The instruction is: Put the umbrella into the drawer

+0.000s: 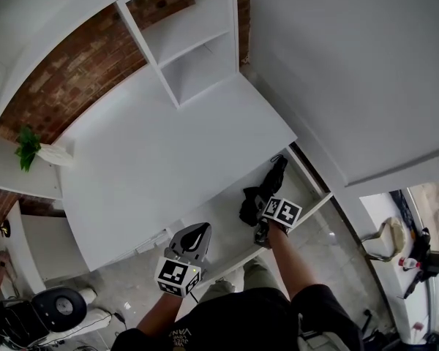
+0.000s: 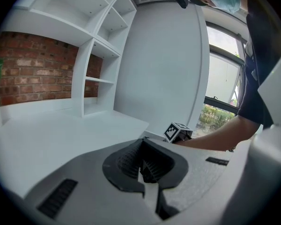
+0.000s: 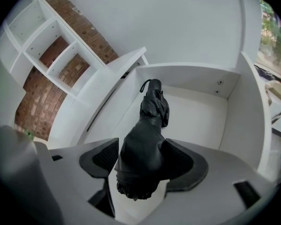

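**Task thing.** The umbrella (image 1: pixel 269 185), black and folded, is inside the open drawer (image 1: pixel 223 221), right of centre in the head view. It lies lengthwise, with its strap end toward the drawer's back wall. In the right gripper view it runs from lower centre up to the middle of the frame, against the white drawer floor.

**Right gripper (image 3: pixel 144 165).** The jaws stand wide apart with the umbrella's near end between them. A gap shows beside the left pad. The fabric lies close against the right pad, but no squeeze is evident. Judged to be released, not gripped. Whether the near end rests fully on the drawer floor cannot be told.

**Left gripper (image 2: pixel 143 168).** The jaws are together with nothing between them. It hangs at lower centre of the head view, near the drawer's front edge and below the desk (image 1: pixel 168 159). It touches nothing that can be seen.

**Step in hand, judged.** The umbrella is placed, and what remains is to withdraw the right gripper.

**Recommendations.**
- Keep the jaws wide and draw back along the line they point, not sideways. The right pad could otherwise catch the loose fabric and drag the umbrella up.
- Confirm that the whole umbrella sits below the drawer's rim and clear of the desk edge.
- The left gripper is well placed to steady the drawer front if it shifts.
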Demonstrator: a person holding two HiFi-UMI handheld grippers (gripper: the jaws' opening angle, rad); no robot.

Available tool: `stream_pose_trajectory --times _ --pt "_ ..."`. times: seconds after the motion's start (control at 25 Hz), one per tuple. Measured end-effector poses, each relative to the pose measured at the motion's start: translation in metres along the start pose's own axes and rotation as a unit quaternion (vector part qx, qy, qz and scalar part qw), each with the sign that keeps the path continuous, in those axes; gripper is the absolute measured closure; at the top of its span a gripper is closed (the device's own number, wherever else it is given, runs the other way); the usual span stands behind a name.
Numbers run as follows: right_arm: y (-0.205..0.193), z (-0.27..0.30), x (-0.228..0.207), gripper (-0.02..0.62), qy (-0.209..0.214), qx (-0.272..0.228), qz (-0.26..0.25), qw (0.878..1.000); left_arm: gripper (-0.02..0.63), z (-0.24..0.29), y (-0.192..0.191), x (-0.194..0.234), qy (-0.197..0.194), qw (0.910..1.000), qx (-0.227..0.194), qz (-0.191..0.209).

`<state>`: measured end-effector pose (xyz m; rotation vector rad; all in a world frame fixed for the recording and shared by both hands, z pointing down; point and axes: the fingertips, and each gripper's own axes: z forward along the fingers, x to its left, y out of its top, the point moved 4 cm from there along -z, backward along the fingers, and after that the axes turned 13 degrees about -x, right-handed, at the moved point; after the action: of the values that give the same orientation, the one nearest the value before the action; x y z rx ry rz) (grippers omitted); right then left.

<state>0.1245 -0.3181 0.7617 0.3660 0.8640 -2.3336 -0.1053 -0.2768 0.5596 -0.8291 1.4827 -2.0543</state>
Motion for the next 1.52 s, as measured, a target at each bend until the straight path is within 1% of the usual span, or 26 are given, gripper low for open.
stream_pose_trajectory --times 0.08,0.16,0.2,0.32,0.4,0.44,0.56,0.64,0.84,1.16,1.52 --pt "0.003 -0.011 0.004 0.302 0.005 -0.012 -0.017 1.000 0.600 -0.002 0.003 0.000 -0.005 1.0000 -0.005 0.001" --pt "0.008 -0.023 0.007 0.391 0.003 -0.030 -0.039 0.999 0.600 -0.005 0.007 -0.001 -0.011 0.9999 -0.010 0.004" --pt "0.010 -0.029 0.008 0.416 0.001 -0.040 -0.048 0.998 0.600 -0.006 0.008 -0.003 -0.014 0.9998 -0.014 0.005" --pt "0.016 -0.049 0.012 0.516 -0.003 -0.068 -0.067 0.995 0.600 -0.012 0.013 -0.008 -0.023 0.9994 -0.023 0.010" --pt "0.017 -0.062 0.015 0.566 -0.002 -0.086 -0.077 0.993 0.600 -0.015 0.016 -0.011 -0.029 0.9991 -0.029 0.013" --pt "0.017 -0.069 0.017 0.580 -0.001 -0.094 -0.082 0.992 0.600 -0.017 0.018 -0.013 -0.032 0.9989 -0.032 0.014" --pt "0.015 -0.090 0.023 0.592 0.001 -0.123 -0.100 0.987 0.600 -0.024 0.021 -0.018 -0.044 0.9981 -0.039 0.017" --pt "0.013 -0.111 0.028 0.594 0.008 -0.153 -0.110 0.982 0.600 -0.033 0.021 -0.023 -0.052 0.9975 -0.044 0.020" --pt "0.011 -0.160 0.039 0.594 0.027 -0.208 -0.107 0.972 0.600 -0.054 0.021 -0.031 -0.065 0.9963 -0.052 0.024" --pt "-0.003 -0.230 0.056 0.594 0.055 -0.263 -0.109 0.957 0.600 -0.087 0.021 -0.041 -0.074 0.9948 -0.065 0.026" --pt "-0.030 -0.300 0.074 0.594 0.076 -0.310 -0.148 0.936 0.600 -0.119 0.024 -0.046 -0.090 0.9920 -0.082 0.032"
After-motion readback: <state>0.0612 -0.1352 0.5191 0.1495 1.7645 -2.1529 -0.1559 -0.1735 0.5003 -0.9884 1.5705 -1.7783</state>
